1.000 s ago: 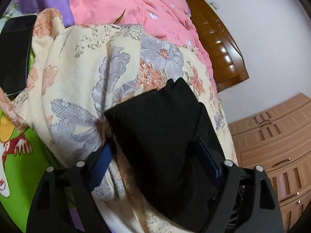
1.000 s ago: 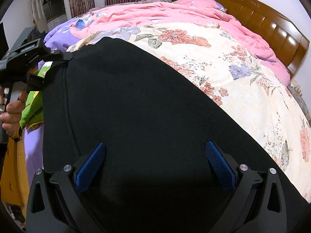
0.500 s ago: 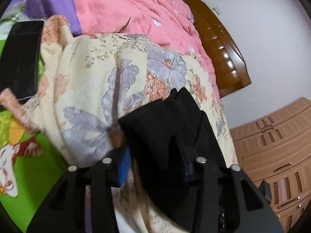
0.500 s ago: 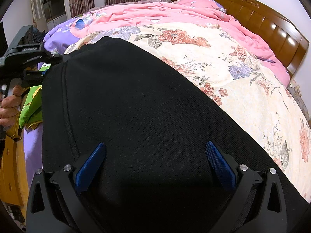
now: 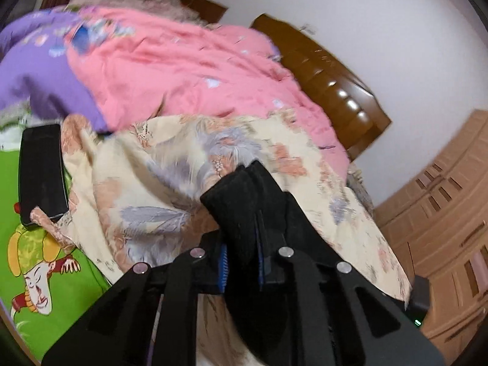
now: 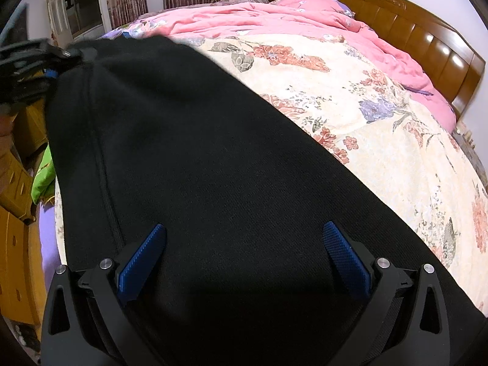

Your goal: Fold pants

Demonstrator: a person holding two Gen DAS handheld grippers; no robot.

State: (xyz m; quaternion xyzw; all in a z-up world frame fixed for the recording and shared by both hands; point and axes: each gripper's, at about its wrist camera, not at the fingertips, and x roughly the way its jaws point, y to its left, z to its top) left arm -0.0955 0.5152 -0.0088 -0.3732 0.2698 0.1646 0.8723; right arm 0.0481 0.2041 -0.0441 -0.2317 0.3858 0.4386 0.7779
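The left hand-held gripper was wide open a second ago. Now its jaws are closing and pinch a bunched corner of the black pants, so that corner can be lifted and folded over. The pants lie spread on the flowery blanket. The right hand-held gripper hangs open over them, holding nothing. A pink quilt and a phone lie nearby, not in the way.
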